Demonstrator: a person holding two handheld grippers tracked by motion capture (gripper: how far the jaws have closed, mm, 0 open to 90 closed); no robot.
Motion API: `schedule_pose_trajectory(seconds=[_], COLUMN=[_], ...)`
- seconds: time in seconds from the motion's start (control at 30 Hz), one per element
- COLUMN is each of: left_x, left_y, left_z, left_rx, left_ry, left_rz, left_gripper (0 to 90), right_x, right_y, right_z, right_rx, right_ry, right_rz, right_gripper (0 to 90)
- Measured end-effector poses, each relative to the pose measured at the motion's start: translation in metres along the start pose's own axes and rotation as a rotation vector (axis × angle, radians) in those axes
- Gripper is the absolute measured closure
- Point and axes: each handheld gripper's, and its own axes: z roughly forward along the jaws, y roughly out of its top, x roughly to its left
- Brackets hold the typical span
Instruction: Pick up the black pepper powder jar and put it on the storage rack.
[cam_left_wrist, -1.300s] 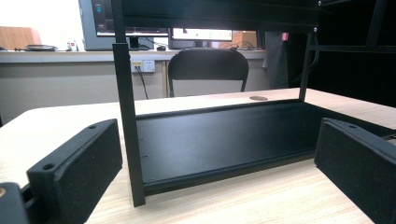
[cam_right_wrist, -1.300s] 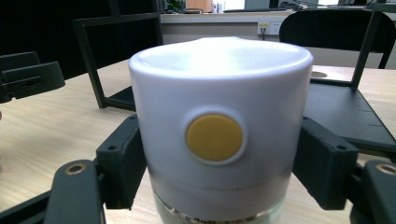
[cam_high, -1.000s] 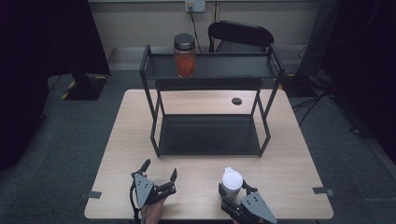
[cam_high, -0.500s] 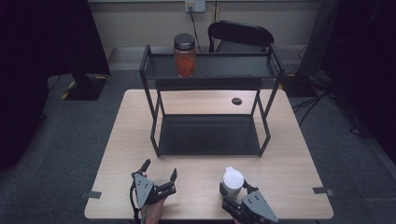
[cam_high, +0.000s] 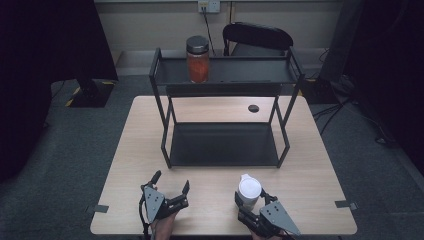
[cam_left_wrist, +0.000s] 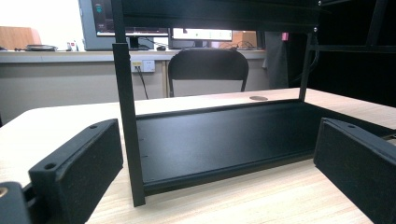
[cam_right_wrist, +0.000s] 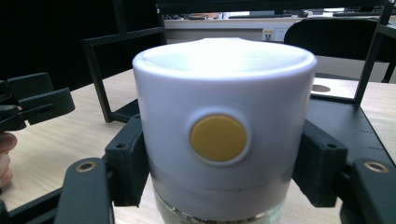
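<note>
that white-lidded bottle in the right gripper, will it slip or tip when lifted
The white-lidded bottle looks rigid, smooth and round, so it could twist or slide between the flat pads. The right gripper clamps it just below the lid, high on the body, so it may swing a little. It looks tall for its width, so probably tippy when set down.

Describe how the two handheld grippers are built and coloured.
Both the left gripper and the right gripper are black, with two blocky fingers faced with dark flat pads and fixed by brass-coloured screws. A grey three-cornered plate tops the right one; a black cable trails from the left.
</note>
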Motion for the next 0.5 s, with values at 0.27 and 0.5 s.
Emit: schedule_pose_trajectory(seconds=[0.27, 0.5], left_x=[0.0, 0.0], left_y=[0.0, 0.0], left_z=[0.0, 0.0], left_rx=[0.0, 0.0], left_ry=[0.0, 0.0], left_rz=[0.0, 0.0], left_gripper=[0.9, 1.0], right_x=[-0.002, -0.004], right_y=[0.009, 0.022], right_z=[0.004, 0.007], right_rx=[-0.02, -0.037], right_ry=[0.005, 0.01], right_rz=[0.002, -0.009], right_gripper=[30.4, 30.4])
